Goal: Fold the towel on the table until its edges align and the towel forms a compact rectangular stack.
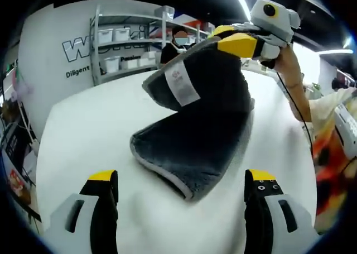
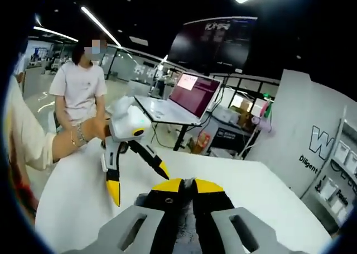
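Yellow-tipped jaws of the left gripper (image 1: 181, 187) stand wide apart over the white table (image 1: 83, 137), just short of the dark towel (image 1: 195, 137), whose far corner the right gripper (image 1: 237, 43) lifts. From the right gripper view, its jaws are clamped on towel fabric while the left gripper (image 2: 136, 178) waits open. Carrying that corner squarely across should align edges best.

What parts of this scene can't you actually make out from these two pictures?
- Far underside of the towel: left gripper view, hidden by its own raised fold.
- Label print on the towel: left gripper view, too small to read.
- Wall lettering: left gripper view, partly blocked by shelving.
- Towel in the right gripper: right gripper view, mostly hidden by the closed jaws.
- Laptop screen contents: right gripper view, too small.
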### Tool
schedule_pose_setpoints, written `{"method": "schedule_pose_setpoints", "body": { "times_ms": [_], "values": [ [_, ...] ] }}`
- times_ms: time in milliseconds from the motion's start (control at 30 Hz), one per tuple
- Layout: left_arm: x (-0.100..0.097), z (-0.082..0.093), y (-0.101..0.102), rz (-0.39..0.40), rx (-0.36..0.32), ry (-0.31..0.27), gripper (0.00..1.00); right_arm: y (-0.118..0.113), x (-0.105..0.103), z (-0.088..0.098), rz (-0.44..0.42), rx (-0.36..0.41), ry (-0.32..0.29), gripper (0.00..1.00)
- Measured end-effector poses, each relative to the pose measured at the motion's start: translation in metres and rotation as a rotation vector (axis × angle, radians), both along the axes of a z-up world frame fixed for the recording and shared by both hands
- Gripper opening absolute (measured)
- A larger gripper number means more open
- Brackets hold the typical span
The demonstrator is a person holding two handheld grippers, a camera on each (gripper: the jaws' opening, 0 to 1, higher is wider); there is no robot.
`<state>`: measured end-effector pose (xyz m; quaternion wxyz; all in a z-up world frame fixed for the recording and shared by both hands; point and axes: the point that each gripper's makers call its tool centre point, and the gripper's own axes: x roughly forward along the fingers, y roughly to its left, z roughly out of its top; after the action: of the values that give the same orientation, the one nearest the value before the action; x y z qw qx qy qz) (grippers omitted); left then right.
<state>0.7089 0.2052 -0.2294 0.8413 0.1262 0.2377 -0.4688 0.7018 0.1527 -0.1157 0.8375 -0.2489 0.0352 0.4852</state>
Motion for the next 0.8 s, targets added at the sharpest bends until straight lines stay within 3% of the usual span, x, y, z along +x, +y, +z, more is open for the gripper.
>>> {"method": "schedule_pose_setpoints", "body": {
  "times_ms": [233,567,633,800],
  "values": [
    [0.000,-0.002,0.001,-0.001,0.005,0.001,0.92,0.022,0.001,-0.054,0.040,-0.079,0.091,0.04],
    [-0.001,-0.003,0.001,-0.009,0.008,0.001,0.92,0.043,-0.017,-0.103,0.122,-0.136,0.224,0.07],
    [-0.001,-0.003,0.001,-0.009,0.009,0.002,0.92,0.043,-0.017,-0.107,0.123,-0.134,0.237,0.11],
    [-0.002,-0.003,0.000,-0.014,0.010,0.002,0.92,0.034,-0.016,-0.107,0.097,-0.140,0.255,0.33]
  ]
}}
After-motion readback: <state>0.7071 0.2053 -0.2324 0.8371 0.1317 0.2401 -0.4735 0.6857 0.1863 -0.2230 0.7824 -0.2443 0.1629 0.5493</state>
